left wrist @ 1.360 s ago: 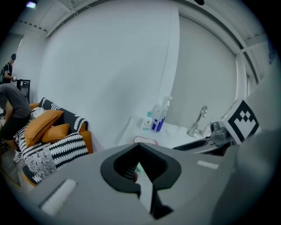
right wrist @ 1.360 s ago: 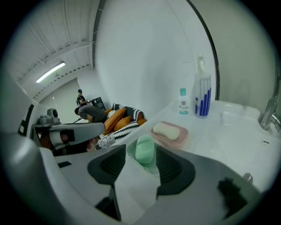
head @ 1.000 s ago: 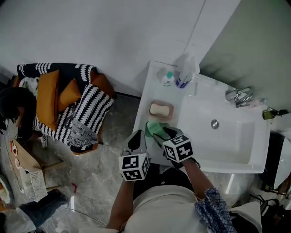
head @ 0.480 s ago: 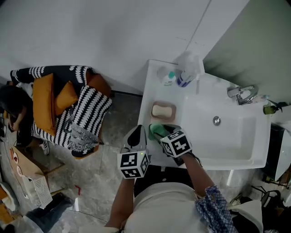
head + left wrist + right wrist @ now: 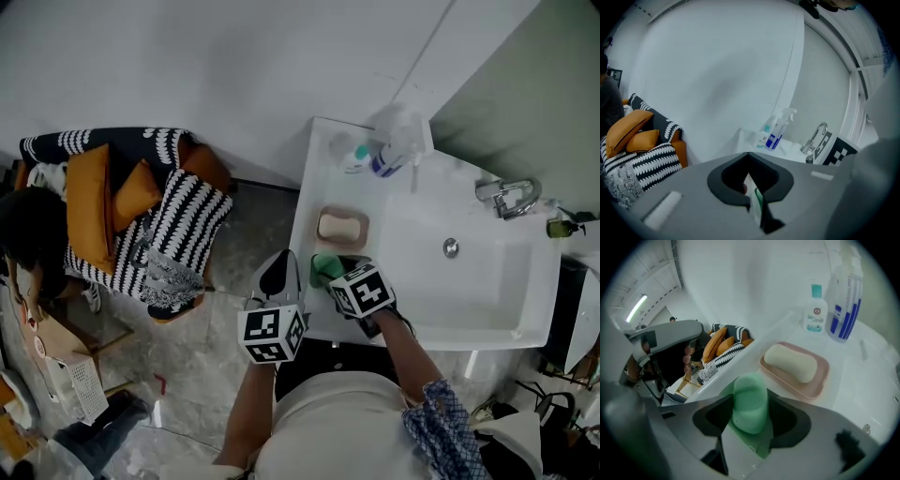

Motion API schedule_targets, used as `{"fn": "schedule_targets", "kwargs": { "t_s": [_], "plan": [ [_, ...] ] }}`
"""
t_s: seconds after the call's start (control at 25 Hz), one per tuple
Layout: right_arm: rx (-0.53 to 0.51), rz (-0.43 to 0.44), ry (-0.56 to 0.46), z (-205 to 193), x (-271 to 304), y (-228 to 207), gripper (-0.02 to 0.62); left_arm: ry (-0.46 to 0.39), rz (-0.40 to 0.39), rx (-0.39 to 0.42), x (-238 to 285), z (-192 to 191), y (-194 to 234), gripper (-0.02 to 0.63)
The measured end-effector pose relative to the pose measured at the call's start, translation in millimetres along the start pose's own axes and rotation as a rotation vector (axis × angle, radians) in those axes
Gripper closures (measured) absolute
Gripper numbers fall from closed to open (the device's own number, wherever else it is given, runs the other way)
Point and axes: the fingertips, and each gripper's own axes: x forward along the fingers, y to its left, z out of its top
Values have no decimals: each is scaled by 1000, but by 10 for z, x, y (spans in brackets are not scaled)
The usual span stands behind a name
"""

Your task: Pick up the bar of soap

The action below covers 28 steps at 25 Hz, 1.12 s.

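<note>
Green-padded right gripper [image 5: 749,401]: standing wide apart, its jaws having just been opening; nothing lying between them; tipping down toward the counter.
Left gripper [image 5: 754,206]: jaws pressing together on nothing; hanging off the outer edge of the sink [image 5: 309,192], over the floor.
Bar of soap [image 5: 791,363]: lying untouched in the pink soap dish [image 5: 821,383], just ahead of the right gripper and slightly right in its view.
Long axis: running crosswise to the right gripper's line of approach.
Nearer hand: right one pointing at the bar; left one idling farther off.
Edges: counter's outer edge running just beside the dish; basin [image 5: 469,281] dropping away on the other side; dish rim ringing the bar, so probably calling for a descent from above.
Far room: small bottle [image 5: 815,309] and spray bottle [image 5: 844,305] standing well beyond, against the wall.
</note>
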Motion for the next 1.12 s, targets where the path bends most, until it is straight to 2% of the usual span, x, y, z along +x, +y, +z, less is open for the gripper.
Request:
{"fn": "schedule_targets", "kwargs": {
  "t_s": [0.2,0.48,0.64,0.88,1.12],
  "plan": [
    [1,-2,15,7,22,5,365,6,-3,-1,32,-5,-8,598],
    [-44,-82,48,-23,54,-29,367,12,-17,39,55,-5,-95,598],
    [-30,-85,7,-6,37,-20,368,8,-8,39,19,-1,-89,598],
    [-43,-128,-53,52,-86,-48,423,11,12,35,-38,-43,-51,597],
    [-115,-114,-26,67,-155,45,451,23,12,39,-85,-138,-88,598]
  ]
}}
